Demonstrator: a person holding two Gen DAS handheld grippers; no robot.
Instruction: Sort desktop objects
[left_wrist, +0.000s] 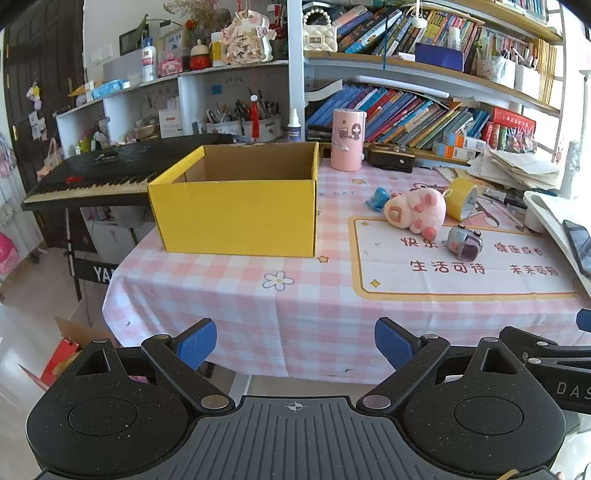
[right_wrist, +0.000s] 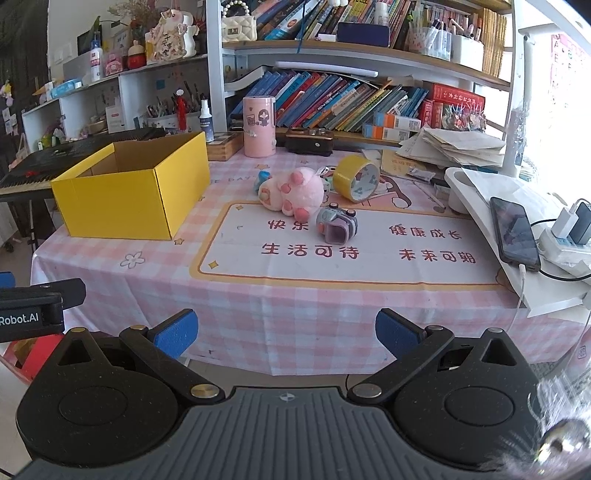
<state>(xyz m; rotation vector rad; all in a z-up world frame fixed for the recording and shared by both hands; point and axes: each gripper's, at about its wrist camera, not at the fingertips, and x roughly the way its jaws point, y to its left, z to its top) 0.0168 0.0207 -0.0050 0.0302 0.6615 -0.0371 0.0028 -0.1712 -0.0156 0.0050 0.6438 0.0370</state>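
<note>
Both grippers, left (left_wrist: 295, 341) and right (right_wrist: 286, 332), hover jaws spread (nothing held), near the box (left_wrist: 236, 199).

We read red characters on the white desk mat (right_wrist: 369, 266): 快乐 at the far left, 健康成长 at the far right, 生活可待 near left, 未来可期 near right. The left gripper (right_wrist: 33, 314) at the left edge carries "Robot.AI". The right gripper (left_wrist: 554, 369) shows "DAS". The keyboard stand panel (left_wrist: 96, 272) shows "YA". "DAY" sits on the checked tablecloth (left_wrist: 325, 194).
</note>
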